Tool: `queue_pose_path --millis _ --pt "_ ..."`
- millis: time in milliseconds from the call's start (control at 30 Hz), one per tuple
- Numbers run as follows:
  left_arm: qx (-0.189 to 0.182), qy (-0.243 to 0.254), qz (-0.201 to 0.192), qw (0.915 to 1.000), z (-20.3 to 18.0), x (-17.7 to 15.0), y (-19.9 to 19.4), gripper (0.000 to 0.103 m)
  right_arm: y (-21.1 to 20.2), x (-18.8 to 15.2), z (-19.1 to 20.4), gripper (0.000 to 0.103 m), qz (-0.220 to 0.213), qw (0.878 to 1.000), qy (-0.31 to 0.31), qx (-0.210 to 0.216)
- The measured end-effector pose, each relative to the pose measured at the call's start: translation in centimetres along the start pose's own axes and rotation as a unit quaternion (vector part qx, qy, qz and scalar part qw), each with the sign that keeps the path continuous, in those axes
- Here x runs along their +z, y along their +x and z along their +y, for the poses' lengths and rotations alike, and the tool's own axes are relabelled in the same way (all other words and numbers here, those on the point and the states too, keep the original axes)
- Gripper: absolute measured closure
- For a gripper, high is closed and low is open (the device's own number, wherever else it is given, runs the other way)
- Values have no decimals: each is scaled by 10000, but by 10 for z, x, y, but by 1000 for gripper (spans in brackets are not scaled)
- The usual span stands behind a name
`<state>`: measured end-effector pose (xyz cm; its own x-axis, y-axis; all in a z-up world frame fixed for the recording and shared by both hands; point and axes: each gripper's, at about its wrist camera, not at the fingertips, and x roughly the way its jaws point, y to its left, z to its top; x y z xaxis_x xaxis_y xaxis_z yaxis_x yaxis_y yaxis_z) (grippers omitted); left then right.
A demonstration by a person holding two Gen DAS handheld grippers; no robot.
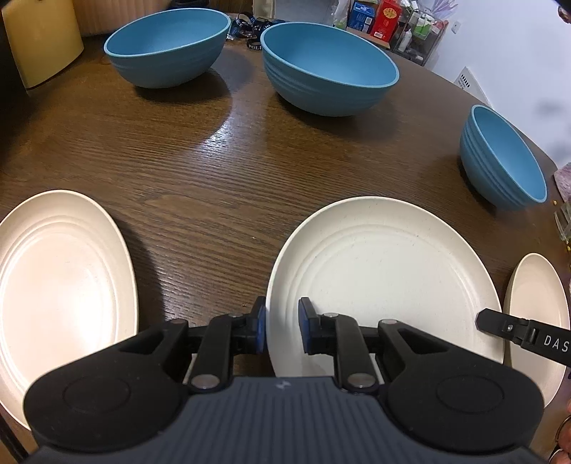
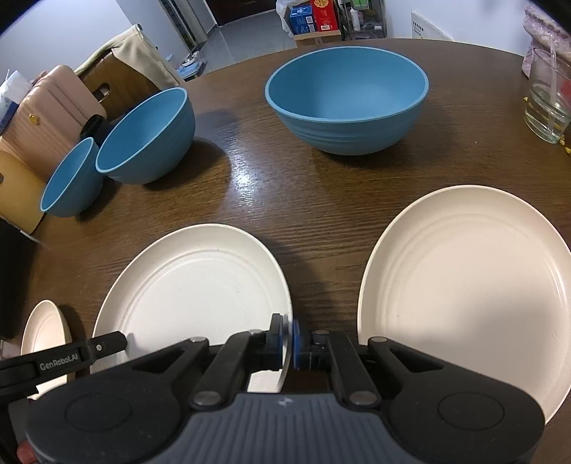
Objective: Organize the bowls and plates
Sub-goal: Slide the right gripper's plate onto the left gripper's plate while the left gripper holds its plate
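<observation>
Three cream plates and three blue bowls are spread over a dark wooden table (image 1: 221, 178). My left gripper (image 1: 283, 328) is shut on the left rim of the middle plate (image 1: 385, 278), with one pad outside the rim and one on the inner surface. My right gripper (image 2: 288, 339) is shut on the right rim of the same middle plate (image 2: 200, 292). A finger (image 1: 494, 321) of the right gripper shows at that plate's right edge. The other plates lie to its left (image 1: 60, 285) and right (image 2: 471, 285). The bowls (image 1: 167, 46) (image 1: 328, 64) (image 1: 506, 157) stand empty farther back.
A drinking glass (image 2: 549, 103) stands at the table's far right edge. Black lanyards (image 1: 249, 28) lie behind the bowls. A cream block (image 1: 39, 39) and a padded chair back (image 2: 53, 107) stand at the table's left side. Shelves with boxes (image 2: 314, 18) are beyond the table.
</observation>
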<state>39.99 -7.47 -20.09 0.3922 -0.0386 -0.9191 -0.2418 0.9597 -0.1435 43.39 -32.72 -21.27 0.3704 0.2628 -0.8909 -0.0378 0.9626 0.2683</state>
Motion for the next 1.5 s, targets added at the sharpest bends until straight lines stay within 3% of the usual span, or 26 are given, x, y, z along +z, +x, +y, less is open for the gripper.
queue_pose_path --millis 500,1500 --pt "39 36 -238 9997 3 -11 -22 84 -17 -10 5 97 -184 9997 -103 108" --pt "145 -380 -881 9953 40 -36 -83 84 -58 -30 47 97 -505 9960 -602 436"
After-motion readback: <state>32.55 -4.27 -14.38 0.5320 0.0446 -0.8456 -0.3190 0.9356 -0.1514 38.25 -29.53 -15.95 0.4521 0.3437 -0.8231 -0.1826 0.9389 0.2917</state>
